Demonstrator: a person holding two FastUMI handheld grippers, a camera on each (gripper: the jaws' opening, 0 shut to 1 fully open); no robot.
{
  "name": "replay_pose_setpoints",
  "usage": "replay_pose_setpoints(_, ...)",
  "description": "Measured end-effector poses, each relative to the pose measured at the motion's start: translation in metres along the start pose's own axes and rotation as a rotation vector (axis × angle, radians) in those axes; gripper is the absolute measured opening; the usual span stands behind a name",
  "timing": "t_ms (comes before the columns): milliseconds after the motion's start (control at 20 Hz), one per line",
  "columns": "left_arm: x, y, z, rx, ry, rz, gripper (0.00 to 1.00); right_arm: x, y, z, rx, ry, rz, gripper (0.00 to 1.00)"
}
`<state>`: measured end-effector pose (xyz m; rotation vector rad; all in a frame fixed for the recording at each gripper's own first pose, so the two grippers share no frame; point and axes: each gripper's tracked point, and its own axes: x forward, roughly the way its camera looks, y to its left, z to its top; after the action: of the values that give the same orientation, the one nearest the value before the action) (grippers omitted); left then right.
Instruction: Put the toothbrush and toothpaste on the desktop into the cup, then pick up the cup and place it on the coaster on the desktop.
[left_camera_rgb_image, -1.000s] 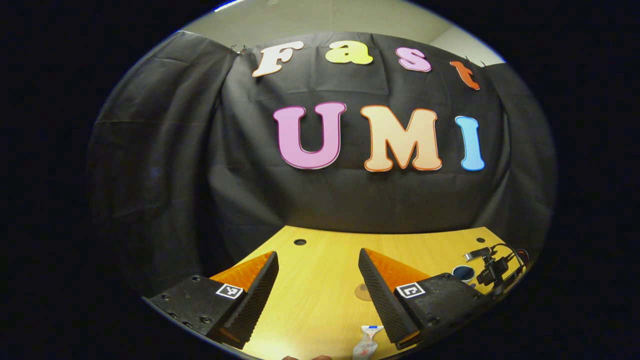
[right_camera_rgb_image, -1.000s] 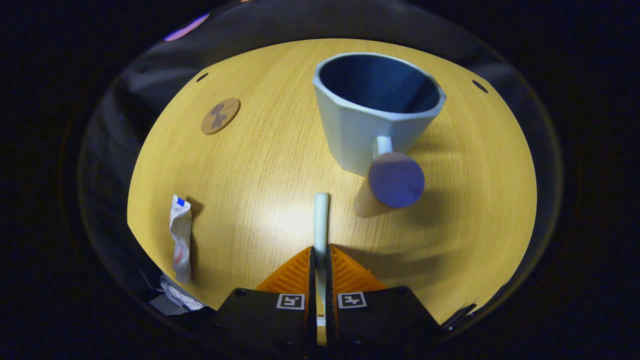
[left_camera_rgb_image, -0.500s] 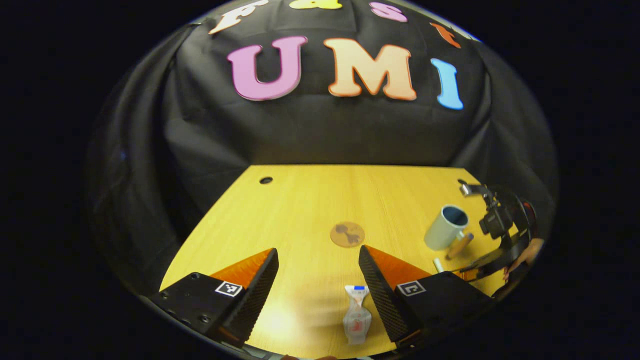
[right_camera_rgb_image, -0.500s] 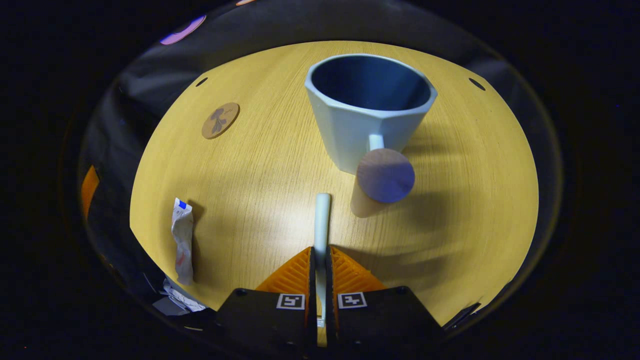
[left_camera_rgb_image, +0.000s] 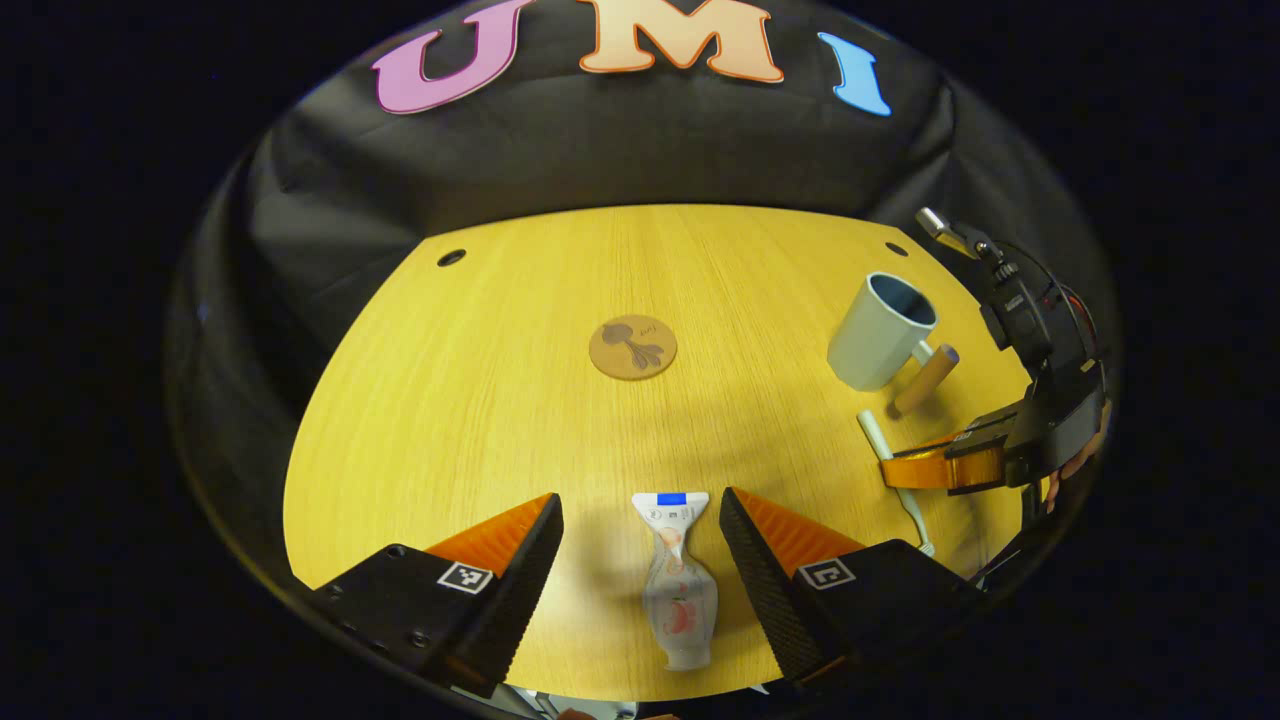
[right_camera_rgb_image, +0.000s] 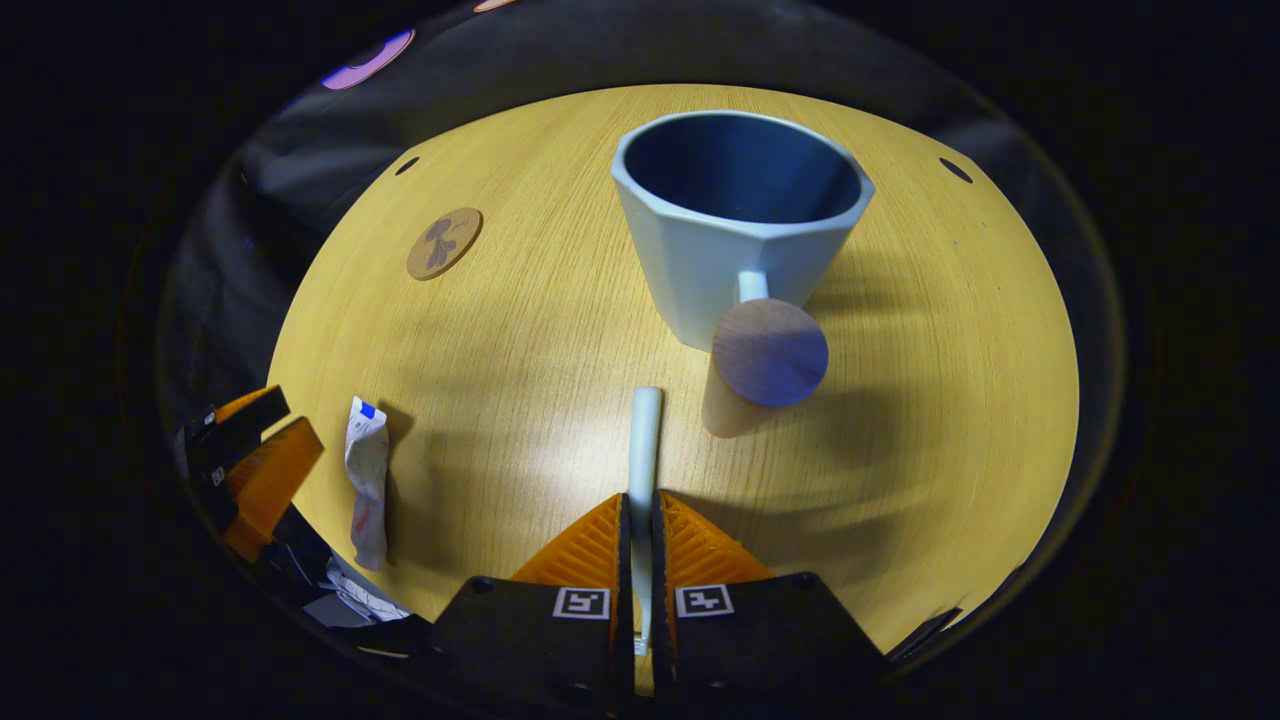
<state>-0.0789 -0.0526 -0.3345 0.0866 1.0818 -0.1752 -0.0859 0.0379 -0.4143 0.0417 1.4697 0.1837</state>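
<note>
A crumpled white toothpaste tube (left_camera_rgb_image: 676, 590) lies on the wooden desk between the spread fingers of my left gripper (left_camera_rgb_image: 640, 555), which is open above it. The same tube (right_camera_rgb_image: 366, 480) lies at the left in the right gripper view, next to the left gripper (right_camera_rgb_image: 250, 470). My right gripper (right_camera_rgb_image: 641, 525) is shut on a white toothbrush (right_camera_rgb_image: 642, 450), which points toward the pale blue cup (right_camera_rgb_image: 738, 220) with its wooden handle. From the left gripper view, the right gripper (left_camera_rgb_image: 925, 470) holds the toothbrush (left_camera_rgb_image: 880, 445) just short of the cup (left_camera_rgb_image: 882, 330). A round coaster (left_camera_rgb_image: 632, 347) sits mid-desk.
The black cloth wall closes the desk at the back and left. Small holes (left_camera_rgb_image: 451, 257) mark the desk's far corners. The coaster (right_camera_rgb_image: 444, 243) lies far left of the cup in the right gripper view. A hand (left_camera_rgb_image: 1075, 460) holds the right gripper.
The left gripper has tilted down and moved over the toothpaste, which now lies between its open fingers. The right gripper with the toothbrush has barely moved.
</note>
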Motion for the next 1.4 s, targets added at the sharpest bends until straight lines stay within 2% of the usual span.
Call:
replay_pose_setpoints(200, 0.014, -0.001, -0.028, -0.007, 0.127, -0.010, 0.95, 0.000, 0.001, 0.001, -0.009, -0.007, -0.004, 0.10)
replay_pose_setpoints(300, 0.019, -0.003, -0.037, -0.004, 0.165, -0.019, 0.91, 0.000, 0.001, 0.002, -0.016, -0.011, -0.008, 0.10)
replay_pose_setpoints(450, 0.023, -0.012, -0.047, -0.035, 0.212, -0.045, 0.76, 0.000, 0.002, 0.002, -0.023, -0.015, -0.011, 0.10)
replay_pose_setpoints(700, 0.030, -0.015, -0.057, -0.070, 0.261, -0.047, 0.61, 0.000, 0.002, 0.002, -0.040, -0.016, -0.004, 0.10)
replay_pose_setpoints(750, 0.031, -0.015, -0.058, -0.067, 0.264, -0.041, 0.55, 0.001, 0.001, 0.001, -0.047, -0.019, -0.004, 0.10)
replay_pose_setpoints(800, 0.031, -0.013, -0.058, -0.056, 0.273, -0.035, 0.53, 0.001, 0.002, 0.002, -0.052, -0.021, -0.007, 0.10)
replay_pose_setpoints(850, 0.030, -0.012, -0.059, -0.036, 0.278, -0.039, 0.45, 0.000, 0.002, 0.002, -0.059, -0.023, -0.010, 0.10)
replay_pose_setpoints(900, 0.029, -0.014, -0.060, 0.002, 0.291, -0.044, 0.45, -0.001, 0.002, 0.002, -0.069, -0.023, -0.015, 0.10)
replay_pose_setpoints(1000, 0.032, -0.017, -0.057, 0.062, 0.307, -0.061, 0.37, 0.000, 0.002, 0.003, -0.096, -0.026, -0.030, 0.10)
replay_pose_setpoints(1100, 0.031, -0.021, -0.056, 0.068, 0.316, -0.057, 0.21, 0.000, 0.002, 0.002, -0.130, -0.025, -0.055, 0.10)
replay_pose_setpoints(1150, 0.033, -0.022, -0.056, 0.064, 0.319, -0.055, 0.17, 0.000, 0.002, 0.002, -0.147, -0.024, -0.068, 0.10)
replay_pose_setpoints(1400, 0.032, -0.021, -0.057, 0.045, 0.303, -0.059, 0.16, 0.000, 0.002, 0.003, -0.142, -0.002, -0.082, 0.07)
